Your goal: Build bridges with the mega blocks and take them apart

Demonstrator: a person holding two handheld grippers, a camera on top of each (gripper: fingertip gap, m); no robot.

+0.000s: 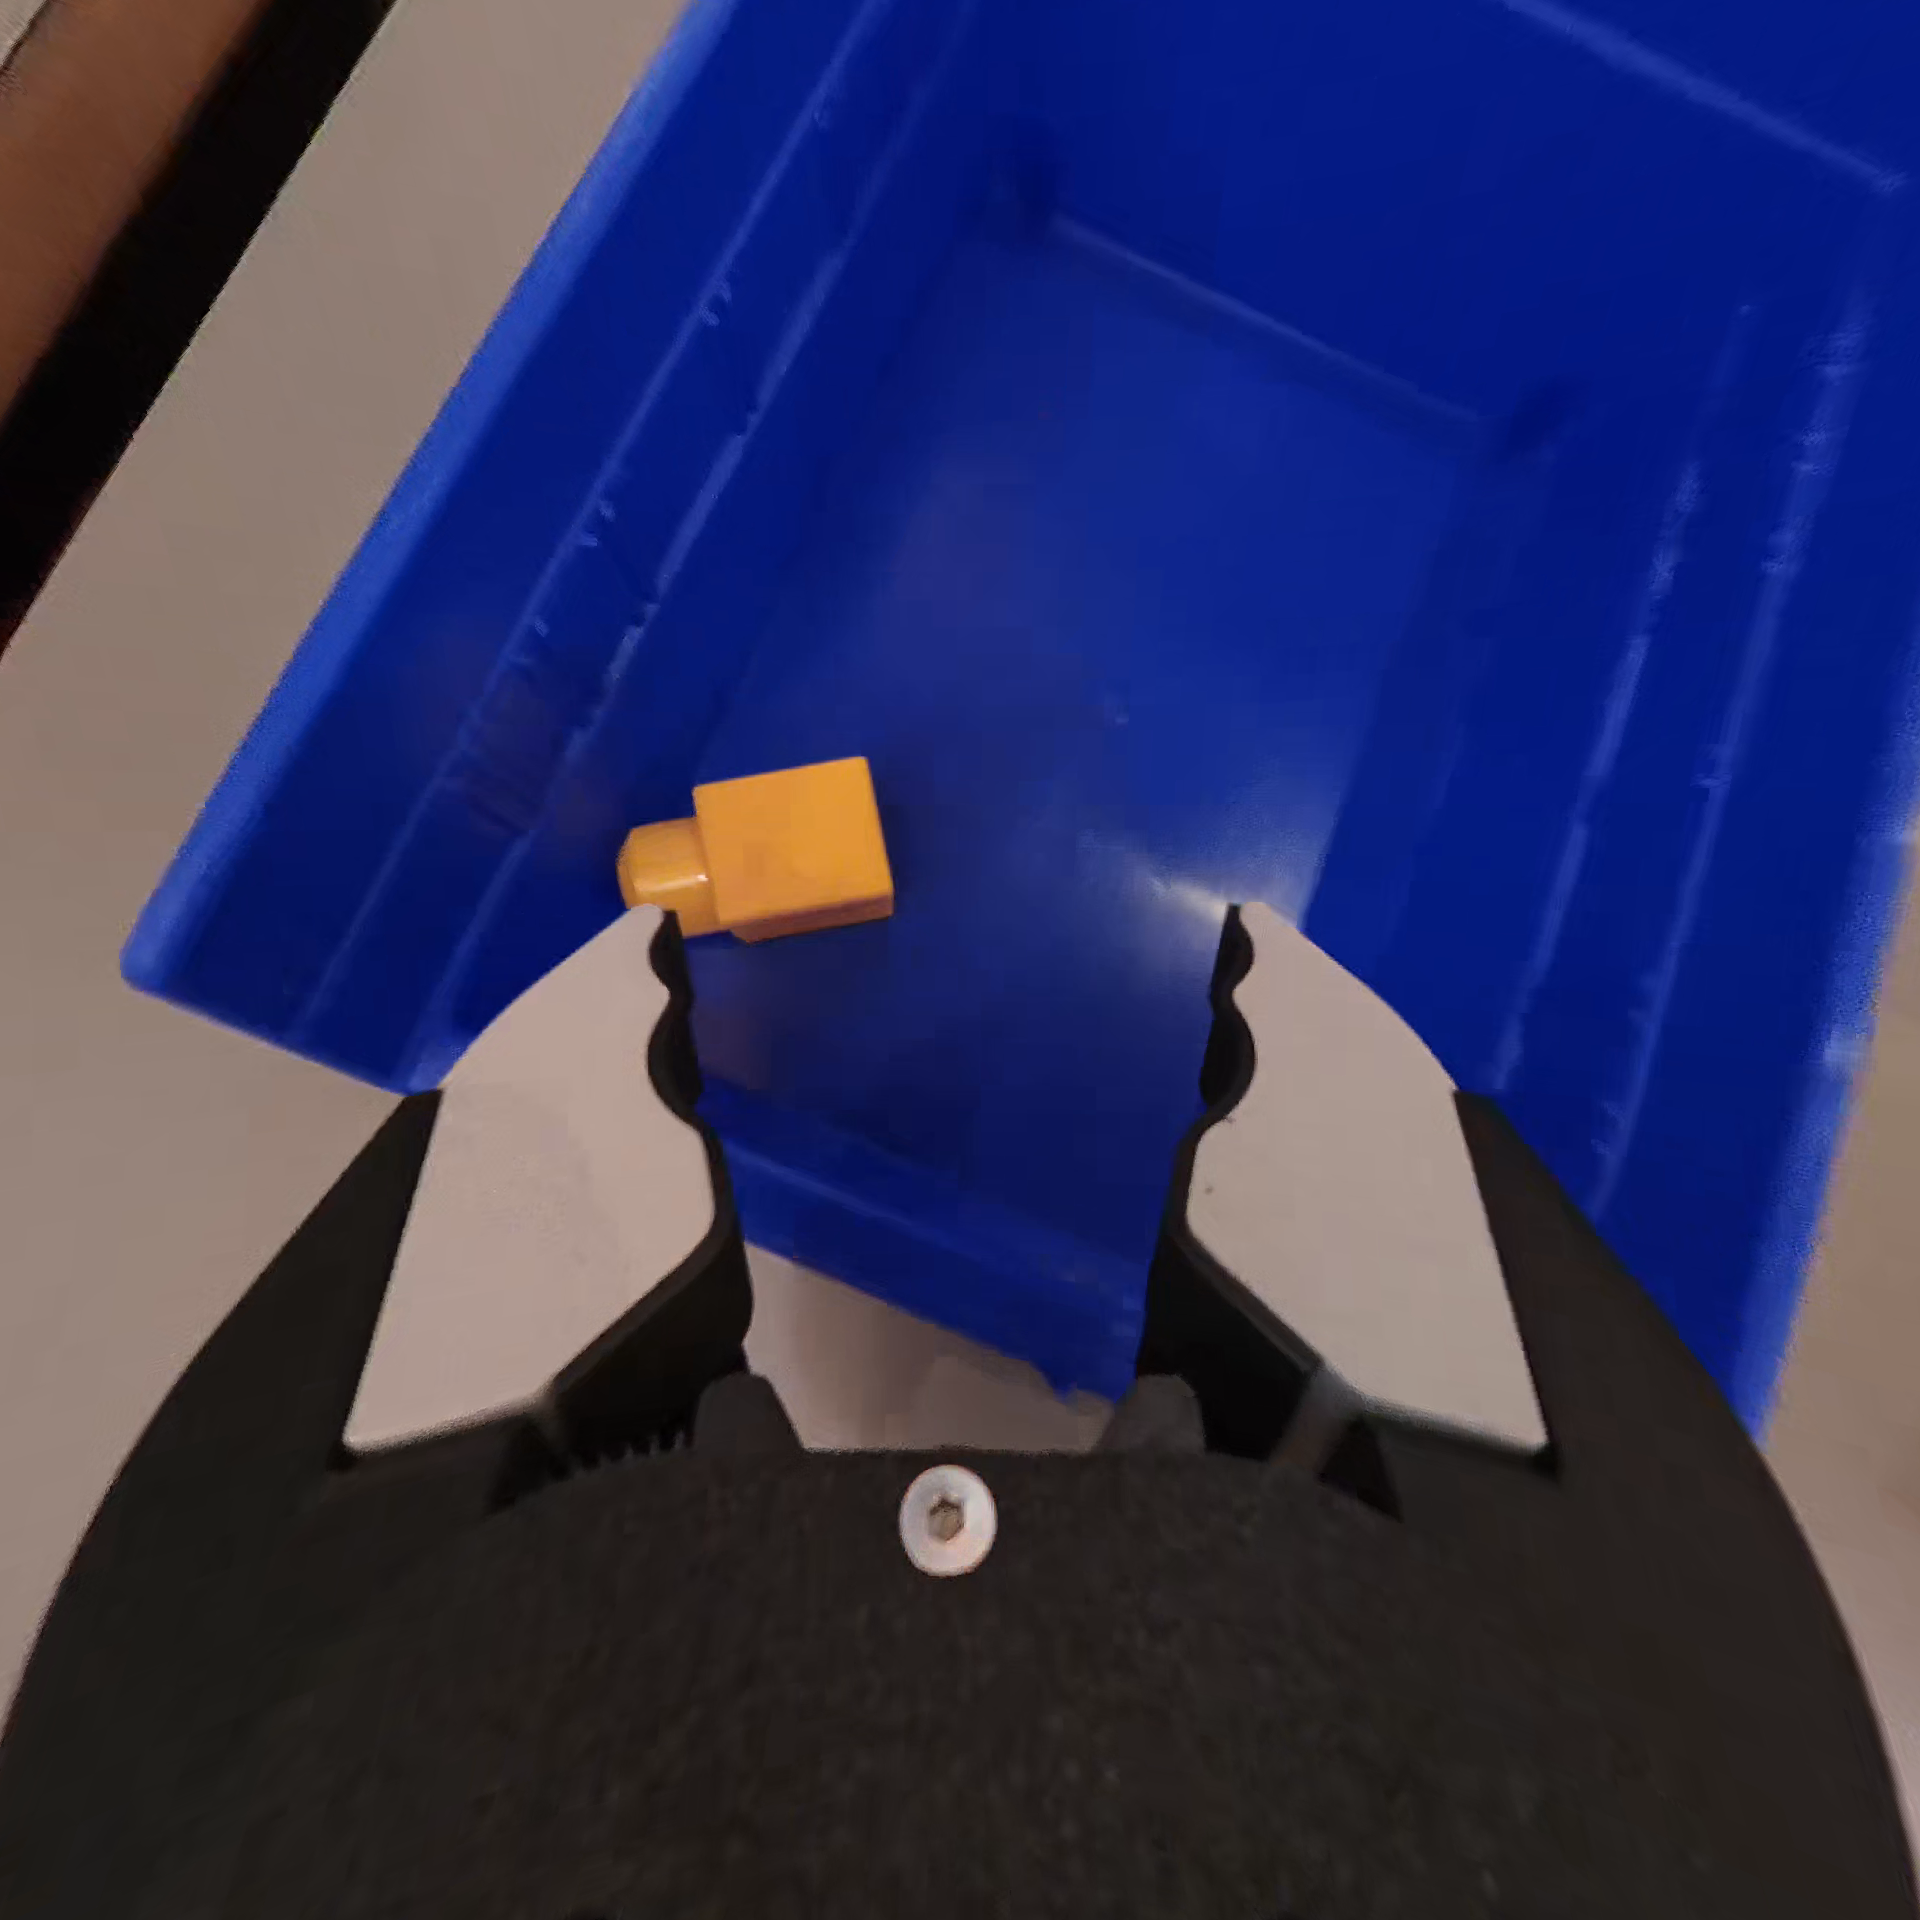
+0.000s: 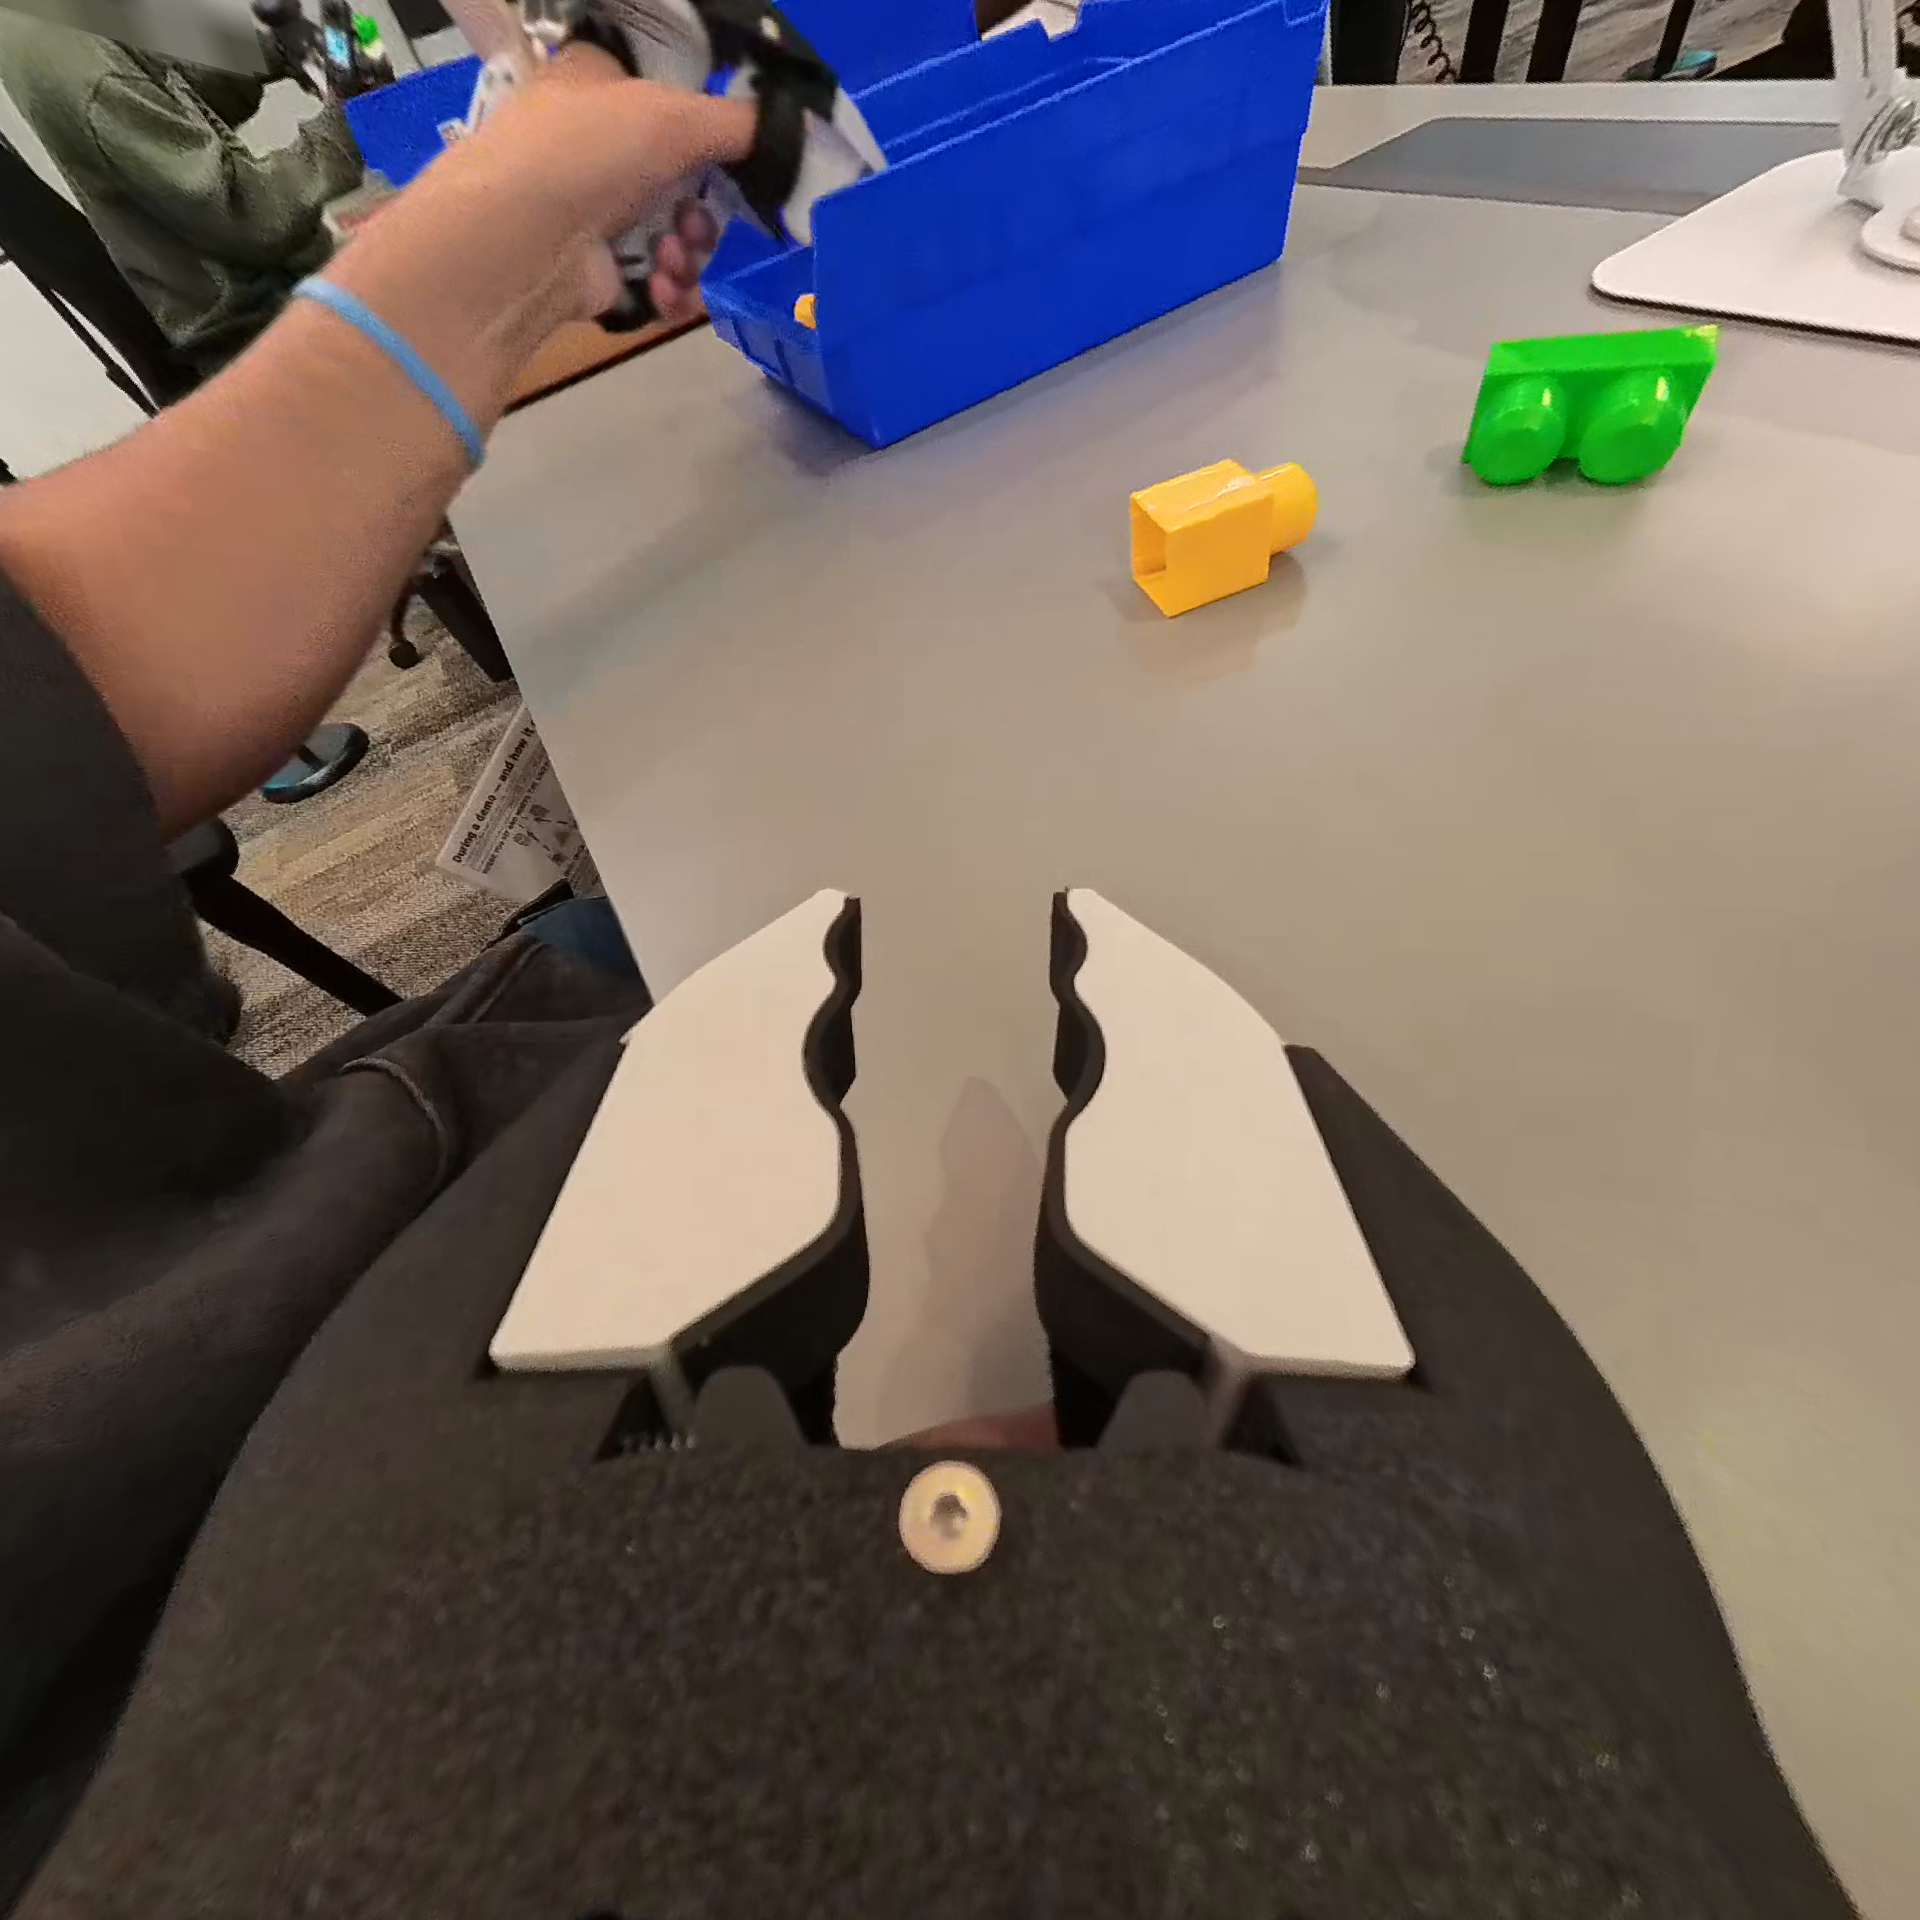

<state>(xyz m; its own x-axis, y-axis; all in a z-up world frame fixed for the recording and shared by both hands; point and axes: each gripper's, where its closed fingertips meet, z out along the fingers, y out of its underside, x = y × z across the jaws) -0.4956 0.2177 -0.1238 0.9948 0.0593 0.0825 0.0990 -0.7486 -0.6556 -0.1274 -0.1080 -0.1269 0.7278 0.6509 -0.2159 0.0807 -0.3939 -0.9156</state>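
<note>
In the left wrist view my left gripper [image 1: 945, 909] is open and empty above the near end of a blue bin [image 1: 499, 727]. A small yellow block [image 1: 774, 847] lies on its side in the bin, just past my left fingertip. In the right wrist view my right gripper [image 2: 956, 899] is open and empty, low over the grey table [image 2: 1455, 831]. A second yellow block [image 2: 1216, 535] and a green two-stud block [image 2: 1590, 405] lie on their sides on the table ahead. The blue bin [image 2: 1039, 229] stands at the far left, with the left gripper [image 2: 790, 156] over it.
A person's arm [image 2: 312, 436] with a blue wristband reaches across the left side. A white stand base [image 2: 1766, 260] sits at the far right. The table's left edge [image 2: 540, 748] drops to carpet and chairs. Another blue bin [image 2: 405, 114] is farther back. Spacing between my two grippers at the tips: around 50 centimeters. The green two-stud block [image 2: 1590, 405] is about 30 centimeters from my right fingertips.
</note>
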